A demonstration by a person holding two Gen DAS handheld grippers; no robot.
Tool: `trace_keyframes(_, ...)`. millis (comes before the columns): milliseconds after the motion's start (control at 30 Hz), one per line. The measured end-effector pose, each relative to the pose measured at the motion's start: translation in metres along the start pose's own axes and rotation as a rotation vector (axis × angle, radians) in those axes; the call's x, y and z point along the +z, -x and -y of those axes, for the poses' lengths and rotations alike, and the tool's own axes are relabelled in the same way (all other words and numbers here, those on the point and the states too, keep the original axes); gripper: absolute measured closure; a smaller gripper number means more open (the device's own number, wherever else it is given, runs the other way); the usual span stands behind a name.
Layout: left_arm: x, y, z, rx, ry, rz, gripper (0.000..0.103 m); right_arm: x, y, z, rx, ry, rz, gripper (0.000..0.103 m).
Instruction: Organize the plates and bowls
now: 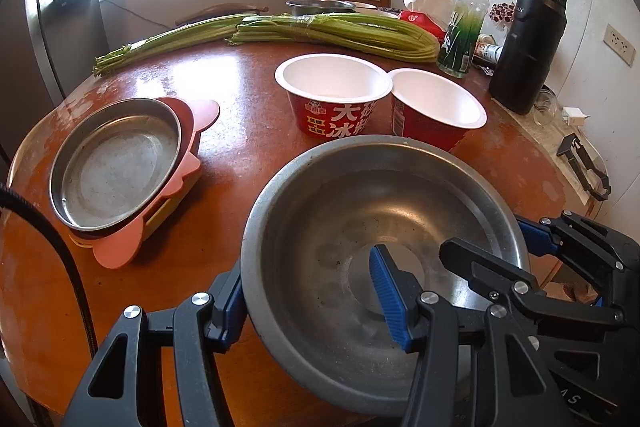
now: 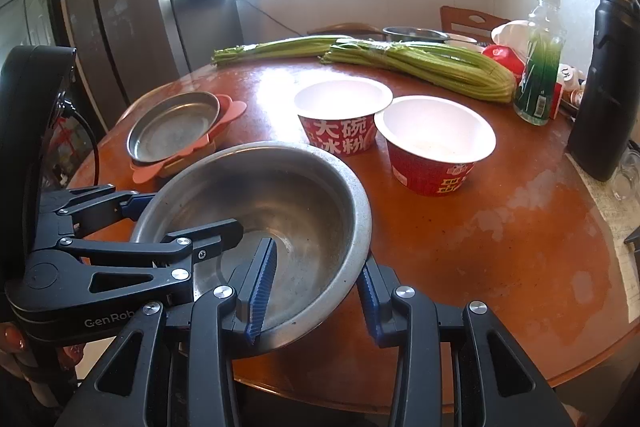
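Note:
A large steel bowl [image 1: 360, 227] sits at the near edge of the round table, also in the right wrist view [image 2: 288, 203]. My left gripper [image 1: 308, 291] straddles its left rim, jaws spread wide, one finger inside and one outside. My right gripper [image 2: 316, 287] straddles its right rim the same way, and shows in the left wrist view [image 1: 496, 239]. Whether either presses the rim I cannot tell. A steel plate [image 1: 116, 163] lies on stacked pink and yellow plates [image 1: 176, 179] at the left. Two red paper bowls [image 1: 332, 95] [image 1: 436, 107] stand behind.
Two bundles of green stalks [image 1: 336, 31] lie across the far table. A green bottle [image 1: 464, 27], black thermos [image 1: 528, 39], small steel bowl [image 1: 320, 7] and packets stand at the back right. A fridge [image 2: 120, 27] is at the left. The table [image 2: 500, 247] is brown.

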State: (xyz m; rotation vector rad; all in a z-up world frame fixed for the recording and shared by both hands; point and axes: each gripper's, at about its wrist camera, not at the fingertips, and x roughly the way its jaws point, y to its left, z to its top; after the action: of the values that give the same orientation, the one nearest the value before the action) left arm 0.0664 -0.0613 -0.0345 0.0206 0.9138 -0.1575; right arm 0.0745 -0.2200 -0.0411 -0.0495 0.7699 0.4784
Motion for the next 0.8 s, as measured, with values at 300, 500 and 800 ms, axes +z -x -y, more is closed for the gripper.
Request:
trace_keyframes(300, -0.001, -0.009, 0.0, 0.005, 0.001, -0.011, 0.047, -0.003, -0.008, 0.001, 0.003, -0.009, -0.018, 0.061)
trace_keyframes(500, -0.001, -0.012, 0.002, 0.005, -0.007, -0.014, 0.047, -0.004, -0.01, 0.004, 0.001, -0.015, -0.026, 0.061)
trace_keyframes(800, 0.0, -0.015, 0.005, -0.01, -0.019, -0.008, 0.044, -0.005, -0.004, 0.014, 0.003, -0.064, -0.007, 0.059)
